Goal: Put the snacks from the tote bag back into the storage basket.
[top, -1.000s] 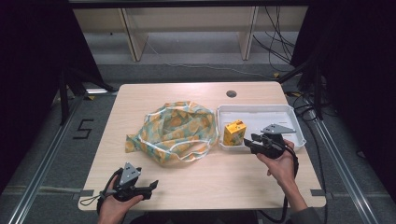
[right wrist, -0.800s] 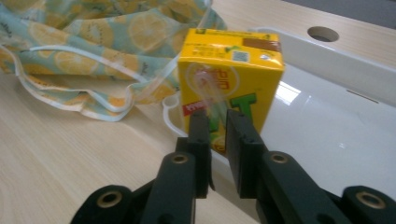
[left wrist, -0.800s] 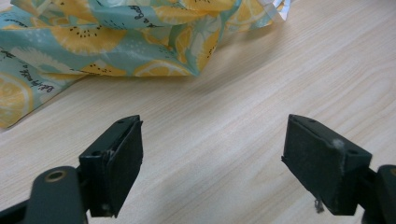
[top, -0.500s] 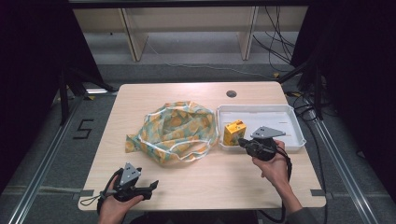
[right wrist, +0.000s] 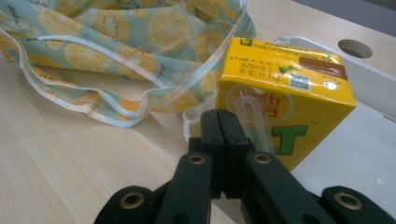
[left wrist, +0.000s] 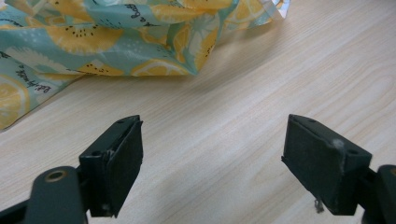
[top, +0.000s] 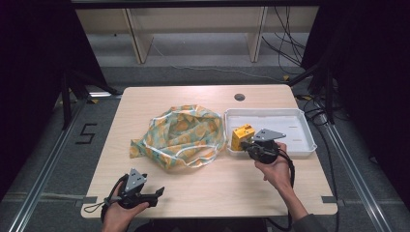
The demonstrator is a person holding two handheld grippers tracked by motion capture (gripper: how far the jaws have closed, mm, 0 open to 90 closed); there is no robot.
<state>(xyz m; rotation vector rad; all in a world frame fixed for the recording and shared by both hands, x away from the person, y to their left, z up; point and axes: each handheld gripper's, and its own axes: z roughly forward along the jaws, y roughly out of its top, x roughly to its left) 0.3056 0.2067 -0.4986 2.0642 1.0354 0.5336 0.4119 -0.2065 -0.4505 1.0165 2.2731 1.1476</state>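
A yellow drink carton (top: 241,136) stands at the left end of a white tray (top: 295,126). In the right gripper view the carton (right wrist: 289,88) is upright just behind my right gripper (right wrist: 225,128), with a wrapped straw on its front face. My right gripper (top: 245,144) is shut with nothing between its jaws, at the tray's front left corner. A lemon-print bag (top: 180,134) lies crumpled at the table's middle. My left gripper (top: 155,194) rests open near the front left edge, and in its own view the left gripper (left wrist: 212,142) faces bare wood below the bag (left wrist: 93,37).
The bag's white-edged opening (right wrist: 116,100) lies just left of the carton. A round cable hole (top: 239,96) sits in the table behind the tray (right wrist: 359,140). Bare wood stretches along the front of the table (top: 217,188) between my hands.
My right gripper has moved left along the tray's front edge, closer to the carton. The left gripper has stayed put.
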